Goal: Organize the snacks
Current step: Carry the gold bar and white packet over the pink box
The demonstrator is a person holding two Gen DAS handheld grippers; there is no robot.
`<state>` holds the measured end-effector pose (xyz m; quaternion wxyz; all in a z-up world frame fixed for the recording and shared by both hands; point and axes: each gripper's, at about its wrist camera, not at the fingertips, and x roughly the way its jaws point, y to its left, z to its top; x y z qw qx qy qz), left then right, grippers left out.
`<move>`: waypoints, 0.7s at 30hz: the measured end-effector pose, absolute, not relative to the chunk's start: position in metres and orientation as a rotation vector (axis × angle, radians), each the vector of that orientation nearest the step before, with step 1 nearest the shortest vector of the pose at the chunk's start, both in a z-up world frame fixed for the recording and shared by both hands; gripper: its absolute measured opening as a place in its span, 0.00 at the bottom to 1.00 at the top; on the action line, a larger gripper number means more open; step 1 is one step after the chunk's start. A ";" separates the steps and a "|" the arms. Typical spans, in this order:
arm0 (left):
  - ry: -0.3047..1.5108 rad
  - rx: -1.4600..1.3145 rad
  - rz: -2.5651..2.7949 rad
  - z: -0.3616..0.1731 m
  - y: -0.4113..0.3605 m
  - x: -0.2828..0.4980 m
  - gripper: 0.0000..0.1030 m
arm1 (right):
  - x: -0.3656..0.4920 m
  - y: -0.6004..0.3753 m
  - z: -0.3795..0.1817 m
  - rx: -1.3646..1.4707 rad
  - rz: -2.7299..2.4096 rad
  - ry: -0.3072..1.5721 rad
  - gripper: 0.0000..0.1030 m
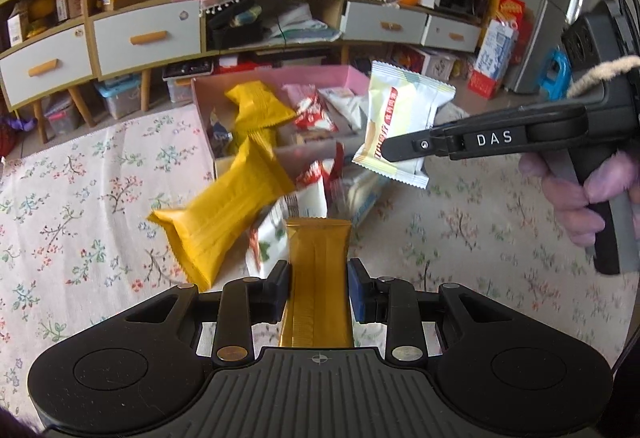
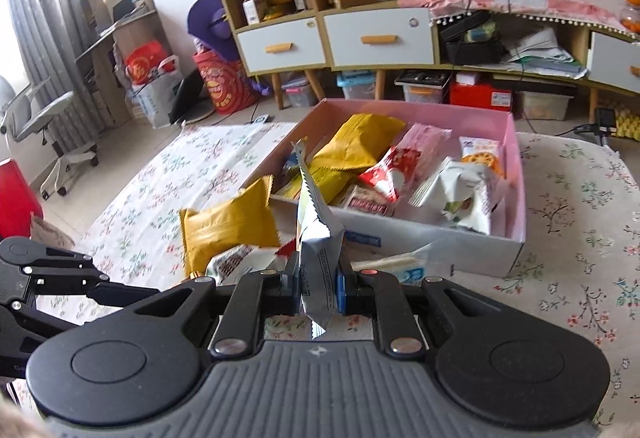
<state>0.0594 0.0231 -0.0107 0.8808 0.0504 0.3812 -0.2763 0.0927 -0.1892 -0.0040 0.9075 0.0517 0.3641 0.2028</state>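
My left gripper (image 1: 319, 288) is shut on a golden-brown snack bar (image 1: 318, 270), held above the floral cloth. My right gripper (image 2: 319, 288) is shut on a white and pale yellow snack packet (image 2: 318, 238), seen edge-on; the left wrist view shows this packet (image 1: 400, 126) held in the air by the right gripper (image 1: 404, 150) near the pink box (image 1: 320, 72). The pink box (image 2: 516, 174) holds several snack packets. A yellow packet (image 1: 224, 214) and red and white packets (image 1: 296, 214) lie on the cloth in front of the box; the yellow packet shows too in the right wrist view (image 2: 226, 224).
The floral cloth (image 1: 80, 198) covers the surface around the box. A low cabinet with white drawers (image 2: 380, 38) stands behind, with plastic bins (image 2: 356, 84) under it. An office chair (image 2: 44, 126) stands at the far left. A fridge (image 1: 560, 10) is at the right.
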 end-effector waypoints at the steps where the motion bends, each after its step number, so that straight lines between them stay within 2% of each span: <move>1: 0.790 0.095 -0.573 -0.008 0.022 0.061 0.27 | 0.095 -0.191 -0.003 0.118 0.411 0.745 0.14; 16: 0.733 -0.101 -0.469 0.014 0.015 0.133 0.27 | 0.127 -0.216 -0.006 0.297 0.251 0.709 0.14; 21: 0.710 -0.092 -0.418 0.022 0.011 0.162 0.27 | 0.138 -0.232 -0.004 0.397 0.210 0.685 0.14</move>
